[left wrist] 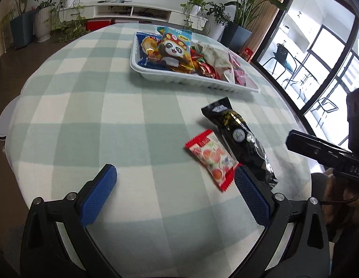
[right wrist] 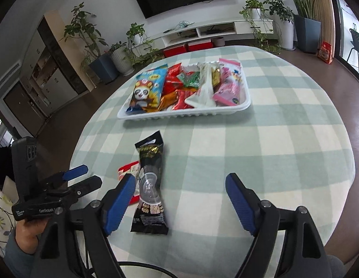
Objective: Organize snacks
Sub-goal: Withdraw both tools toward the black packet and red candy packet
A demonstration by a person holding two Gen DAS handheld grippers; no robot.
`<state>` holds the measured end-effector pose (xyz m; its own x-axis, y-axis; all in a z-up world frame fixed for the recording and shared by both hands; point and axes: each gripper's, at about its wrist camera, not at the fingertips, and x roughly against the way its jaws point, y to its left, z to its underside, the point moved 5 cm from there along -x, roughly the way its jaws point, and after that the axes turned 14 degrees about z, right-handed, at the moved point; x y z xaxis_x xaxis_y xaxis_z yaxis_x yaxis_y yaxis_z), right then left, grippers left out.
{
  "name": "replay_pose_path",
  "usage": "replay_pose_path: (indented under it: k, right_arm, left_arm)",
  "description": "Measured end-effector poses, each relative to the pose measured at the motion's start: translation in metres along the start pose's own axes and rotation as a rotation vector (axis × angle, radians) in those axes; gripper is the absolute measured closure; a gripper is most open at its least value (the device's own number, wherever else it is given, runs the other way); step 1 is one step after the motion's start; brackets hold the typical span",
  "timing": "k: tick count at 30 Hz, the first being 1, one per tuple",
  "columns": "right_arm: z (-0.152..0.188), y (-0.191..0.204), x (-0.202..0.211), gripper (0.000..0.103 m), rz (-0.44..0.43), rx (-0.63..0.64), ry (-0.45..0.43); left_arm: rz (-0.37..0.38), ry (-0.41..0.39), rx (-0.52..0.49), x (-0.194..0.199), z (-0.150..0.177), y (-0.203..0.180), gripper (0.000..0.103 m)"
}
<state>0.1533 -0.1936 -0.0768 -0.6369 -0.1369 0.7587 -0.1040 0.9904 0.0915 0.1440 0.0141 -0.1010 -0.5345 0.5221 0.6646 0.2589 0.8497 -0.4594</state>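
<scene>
**A:** What do you see past your left fingers?

**B:** My left gripper [left wrist: 176, 181] is spread wide with nothing between its blue pads, low over the checked surface [left wrist: 98, 115]. Just ahead to the right lie two loose snacks: a red-edged candy packet [left wrist: 212, 159] and a long black packet [left wrist: 243, 141] touching along their sides. The candy packet's near corner sits just beside my right-hand pad [left wrist: 252, 199]. Further back stands the white tray [left wrist: 179, 78], filled with snacks, a panda bag [left wrist: 177, 48] on top at its left end. My right gripper [left wrist: 318, 153] reaches in from the right edge.

**A:** And from the right side?

**B:** My right gripper [right wrist: 180, 190] is open too, holding nothing. The black packet [right wrist: 150, 187] lies lengthwise between the pads, close against the left pad [right wrist: 120, 201] and pointing toward the tray [right wrist: 184, 113]. The candy packet [right wrist: 129, 173] peeks out behind that pad, mostly hidden. In the tray, the panda bag [right wrist: 147, 90] is at the left and a pink packet [right wrist: 228, 88] at the right. My left gripper [right wrist: 83, 176] shows at the left edge, its fingers apart.
</scene>
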Motion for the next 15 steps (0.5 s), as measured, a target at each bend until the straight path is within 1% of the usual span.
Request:
replay_pose_path:
  k: [3, 5, 7, 9, 11, 13, 15]
  right_arm:
    - [0.006, 0.021, -0.008, 0.021, 0.005, 0.05, 0.023]
    - [0.007, 0.032, -0.014, 0.021, 0.04, 0.091, 0.033]
    - [0.008, 0.041, -0.02, 0.022, 0.067, 0.13, 0.034]
    - [0.01, 0.048, -0.026, 0.024, 0.074, 0.165, 0.044]
    - [0.01, 0.053, -0.037, 0.033, 0.09, 0.191, 0.068]
    - [0.011, 0.056, -0.048, 0.037, 0.101, 0.206, 0.101]
    - [0.01, 0.058, -0.055, 0.039, 0.106, 0.219, 0.112]
  left_arm:
    - [0.004, 0.014, -0.008, 0.0, 0.016, -0.007, 0.0]
    - [0.011, 0.014, -0.006, 0.0, 0.023, -0.009, 0.0]
    - [0.01, -0.003, -0.005, 0.003, 0.023, -0.011, 0.0]
    - [0.014, -0.014, -0.006, 0.005, 0.021, -0.013, 0.0]
    - [0.018, -0.015, -0.009, 0.006, 0.02, -0.015, 0.0]
    - [0.015, -0.008, -0.005, 0.005, 0.017, -0.013, 0.0]
    - [0.012, -0.001, 0.003, 0.004, 0.016, -0.009, 0.0]
